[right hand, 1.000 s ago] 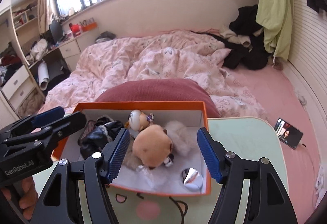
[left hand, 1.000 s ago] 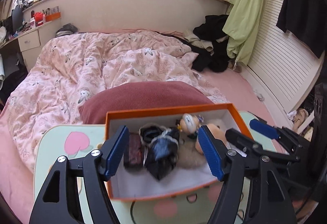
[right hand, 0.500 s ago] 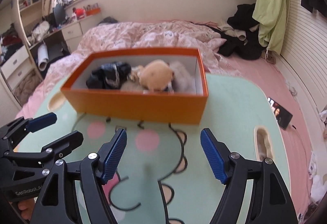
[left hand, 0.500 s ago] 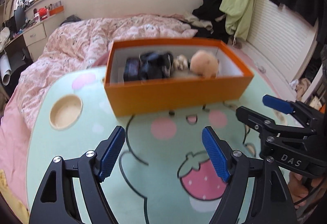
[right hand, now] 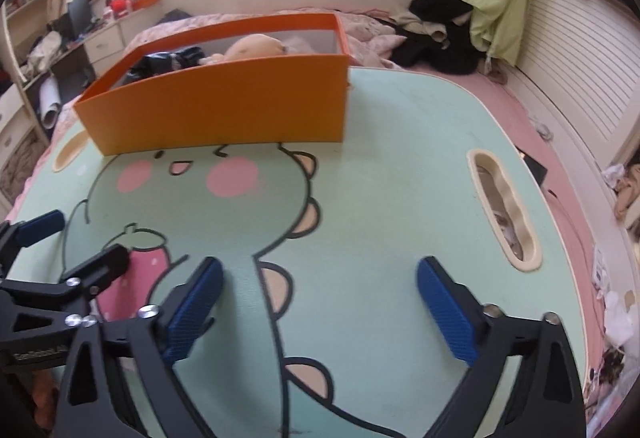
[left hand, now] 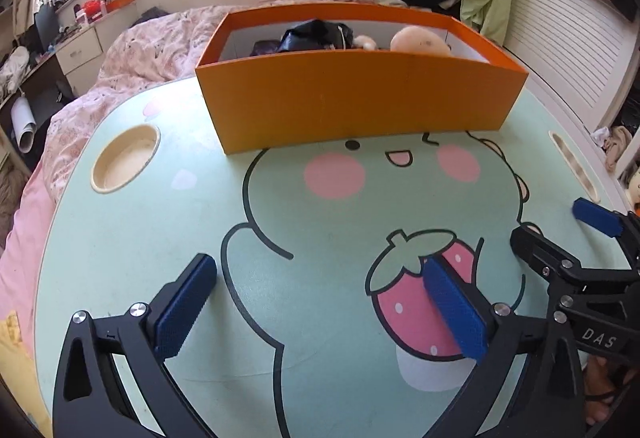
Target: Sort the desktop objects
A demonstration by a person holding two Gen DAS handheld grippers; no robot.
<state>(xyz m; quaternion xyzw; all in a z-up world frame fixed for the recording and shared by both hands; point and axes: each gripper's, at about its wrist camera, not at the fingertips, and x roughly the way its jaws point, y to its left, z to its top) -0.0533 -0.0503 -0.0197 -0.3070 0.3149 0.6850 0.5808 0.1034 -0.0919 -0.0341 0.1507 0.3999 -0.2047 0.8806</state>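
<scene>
Both claws hang low over a mint-green table top [left hand: 120, 238] printed with a cartoon dinosaur and a strawberry. The left gripper [left hand: 320, 290] has its jaws opening, spread wide, with only bare table between the blue pads. The right gripper [right hand: 320, 290] likewise has its jaws opening and wide apart, nothing between them. Each claw shows in the other's view only in part: the right one enters the left wrist view from the right edge, its handle cut off, with a bit of a hand [left hand: 600, 390] below it hard to make out; the left one enters the right wrist view from the left edge.

Ahead of both claws, well beyond the fingertips, stands the orange box [left hand: 352, 106] on the far part of the table. Its near wall hides most of what lies inside. Over the rim only the tops show: a dark, shiny bundle [left hand: 312, 34] toward the left, a tan plush toy [left hand: 418, 42] to its right, and a small pale thing between them that cannot be identified. In the right wrist view the same box [right hand: 224, 106] is slightly blurred and the plush [right hand: 256, 44] peeks above the wall.

Ahead-left of the left claw is a round recess [left hand: 124, 158] in the table; ahead-right of the right claw is a long slot [right hand: 504, 210], its contents unclear. Beyond the box lies a bed with a pink quilt [left hand: 160, 46].
</scene>
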